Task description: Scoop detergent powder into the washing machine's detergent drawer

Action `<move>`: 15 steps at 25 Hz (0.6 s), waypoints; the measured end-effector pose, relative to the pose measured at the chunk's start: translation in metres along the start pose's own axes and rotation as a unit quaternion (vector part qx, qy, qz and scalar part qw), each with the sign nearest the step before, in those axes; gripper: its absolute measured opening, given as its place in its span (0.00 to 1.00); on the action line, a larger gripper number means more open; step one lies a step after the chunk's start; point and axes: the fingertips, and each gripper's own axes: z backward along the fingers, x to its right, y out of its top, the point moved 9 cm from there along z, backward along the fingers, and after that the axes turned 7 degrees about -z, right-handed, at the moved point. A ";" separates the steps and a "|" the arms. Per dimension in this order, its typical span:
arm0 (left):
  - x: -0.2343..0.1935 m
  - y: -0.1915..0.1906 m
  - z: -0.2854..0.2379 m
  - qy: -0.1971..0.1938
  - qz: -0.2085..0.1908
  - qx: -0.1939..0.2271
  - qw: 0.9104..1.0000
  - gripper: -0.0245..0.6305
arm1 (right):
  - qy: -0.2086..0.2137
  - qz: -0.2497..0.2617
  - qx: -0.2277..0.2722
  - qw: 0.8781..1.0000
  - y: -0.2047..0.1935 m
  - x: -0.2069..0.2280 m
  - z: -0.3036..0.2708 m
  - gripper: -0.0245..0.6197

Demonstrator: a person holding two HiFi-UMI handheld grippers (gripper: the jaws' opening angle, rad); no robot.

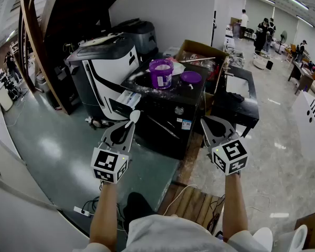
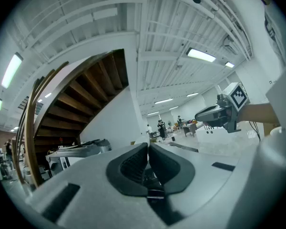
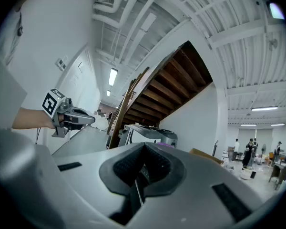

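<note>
A purple detergent tub (image 1: 161,73) stands open on top of the black washing machine (image 1: 170,121), with its purple lid (image 1: 190,77) beside it. A white drawer (image 1: 128,98) sticks out at the machine's upper left. My left gripper (image 1: 130,124) hangs in front of the drawer, shut on a white scoop (image 1: 134,116) whose bowl points up past the fingertips. The same scoop (image 3: 98,122) shows in the right gripper view. My right gripper (image 1: 206,121) is shut with nothing in it, level with the left one, near the machine's right front corner.
A large grey-and-white machine (image 1: 102,62) stands left of the washer. An open cardboard box (image 1: 202,51) sits behind it, with a black table (image 1: 240,96) to its right. A wooden pallet (image 1: 194,203) and cables lie by my feet. People stand far back right.
</note>
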 end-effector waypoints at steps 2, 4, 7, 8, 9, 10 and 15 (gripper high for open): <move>0.001 -0.001 -0.001 0.002 0.000 -0.001 1.000 0.06 | 0.004 -0.003 0.003 1.000 0.000 0.003 0.000 0.04; 0.000 0.000 -0.005 0.004 0.000 -0.002 1.000 0.06 | 0.005 -0.005 0.005 1.000 0.001 0.007 -0.001 0.04; -0.002 0.000 -0.010 0.005 -0.002 -0.006 1.000 0.06 | 0.009 -0.010 0.009 1.000 0.000 0.013 -0.006 0.04; -0.003 -0.001 -0.011 0.006 -0.002 -0.009 1.000 0.06 | 0.013 -0.015 0.011 1.000 0.000 0.015 -0.009 0.04; -0.005 -0.002 -0.013 0.007 -0.002 -0.011 1.000 0.06 | 0.017 -0.022 0.013 1.000 0.000 0.017 -0.011 0.05; -0.008 -0.002 -0.015 0.010 -0.001 -0.012 1.000 0.06 | 0.021 -0.027 0.016 0.999 -0.001 0.019 -0.015 0.05; -0.027 -0.011 -0.038 0.015 -0.005 -0.015 1.000 0.06 | 0.019 -0.037 0.021 0.999 -0.004 0.037 -0.044 0.05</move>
